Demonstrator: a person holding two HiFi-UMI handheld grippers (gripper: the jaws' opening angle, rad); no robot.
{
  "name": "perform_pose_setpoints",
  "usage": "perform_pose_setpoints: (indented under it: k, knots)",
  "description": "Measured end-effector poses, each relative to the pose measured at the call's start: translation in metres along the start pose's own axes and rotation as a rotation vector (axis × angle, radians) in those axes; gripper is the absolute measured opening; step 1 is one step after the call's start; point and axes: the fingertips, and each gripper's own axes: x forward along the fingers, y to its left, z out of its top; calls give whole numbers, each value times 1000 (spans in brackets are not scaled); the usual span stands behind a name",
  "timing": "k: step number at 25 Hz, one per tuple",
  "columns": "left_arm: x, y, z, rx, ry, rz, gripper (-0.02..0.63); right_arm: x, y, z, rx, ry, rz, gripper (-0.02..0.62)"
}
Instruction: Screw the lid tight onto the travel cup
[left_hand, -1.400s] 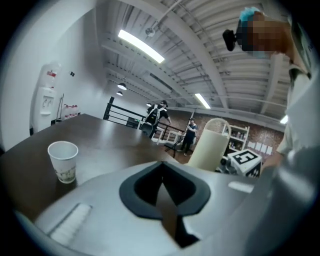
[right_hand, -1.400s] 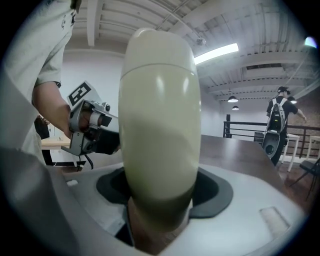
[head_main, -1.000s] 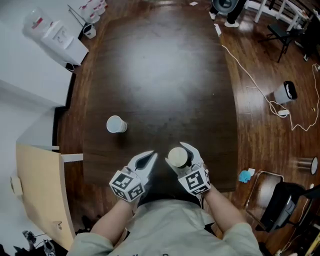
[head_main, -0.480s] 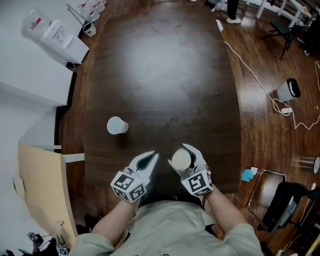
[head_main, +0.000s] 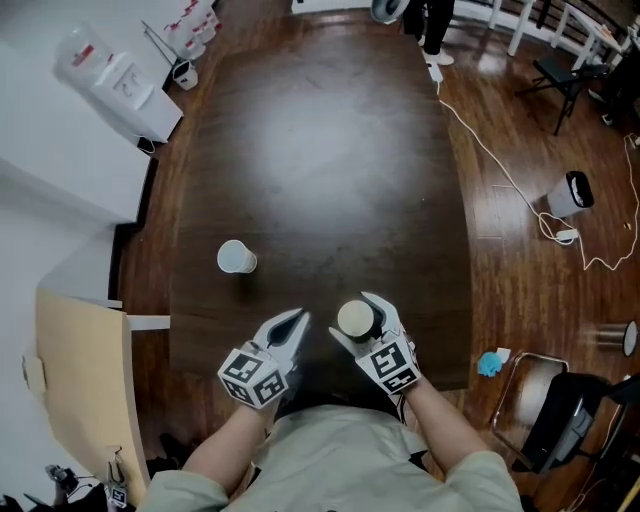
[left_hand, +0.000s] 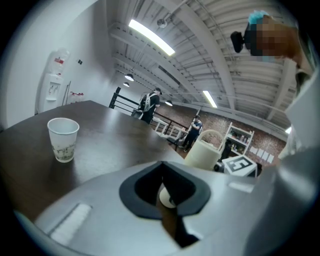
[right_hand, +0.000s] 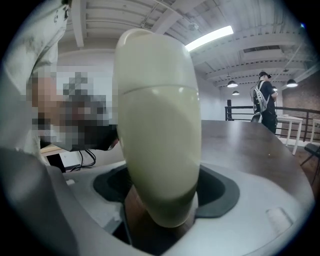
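We judge the travel cup light, stiff, slick, best held mid-body; right gripper jaws have just been opening around it, left gripper beside it pressed together.

From the head view only the cream top of the travel cup shows; its wall and foot lie hidden under that top and between the jaws of the right gripper, which have just been opening around it. In the right gripper view the cup's foot sinks behind the gripper's own body, and how tight the lid sits cannot be told. Behind the closed left gripper peeps a small pale round thing — too hidden to name. The print on the paper cup is too small to read. Beyond the bench, a person is cut off by the top edge — a dark chair by the right.
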Motion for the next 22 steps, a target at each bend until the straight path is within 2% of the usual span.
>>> perform_pose_setpoints:
  k: [4,9,13,16,19,20,22]
  knots:
    - [-6,-3,3,-8,-37,24,3,-16,-5,-7,21,27,-21,360]
    - [-28,-8,2,-25,-98,74,3,-58,-10,-19,44,35,-93,360]
    - [-45,-18,-2,-29,-137,109,3,-89,-13,-3,61,-8,-157,360]
    - [-54,-30,2,21,-143,111,2,-108,-11,21,93,-65,-206,351]
    - [-59,-45,14,83,-160,92,2,-124,-3,47,113,-130,-246,237]
    - [-61,-53,17,107,-167,79,3,-129,1,55,120,-154,-260,166]
    - [-65,-70,24,154,-182,51,3,-141,11,67,134,-188,-283,75]
